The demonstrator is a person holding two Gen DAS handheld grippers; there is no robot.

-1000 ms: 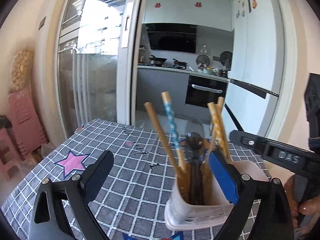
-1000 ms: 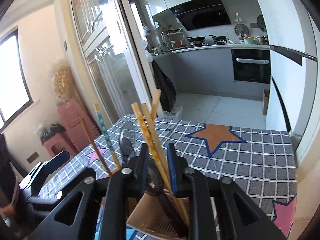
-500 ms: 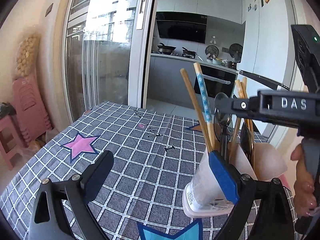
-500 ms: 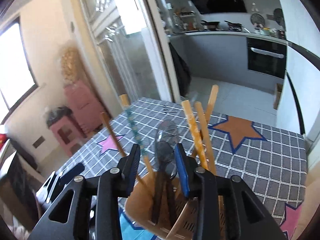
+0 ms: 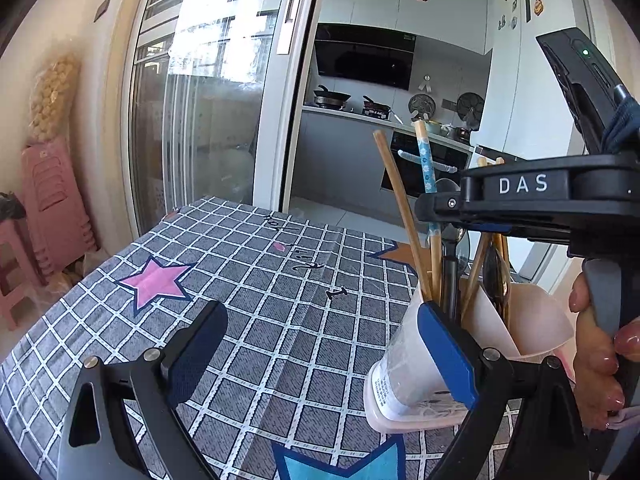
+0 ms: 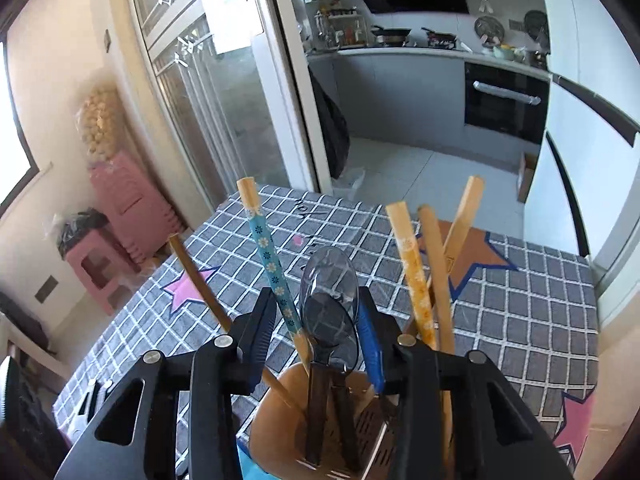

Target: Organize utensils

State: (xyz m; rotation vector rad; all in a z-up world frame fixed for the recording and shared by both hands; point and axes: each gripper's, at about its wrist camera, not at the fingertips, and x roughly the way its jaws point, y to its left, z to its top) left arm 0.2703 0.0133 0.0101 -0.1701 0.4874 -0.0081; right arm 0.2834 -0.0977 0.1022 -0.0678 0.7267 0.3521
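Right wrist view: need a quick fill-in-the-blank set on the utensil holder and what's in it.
1. The chopstick with the flower print is ____ in colour.
2. The two dark spoons stand with their bowls pointing ____.
3. The utensil holder stands on a grey checked cloth printed with ____.
4. The right gripper has the ____ between its fingers.

Missing words: blue; up; stars; spoons
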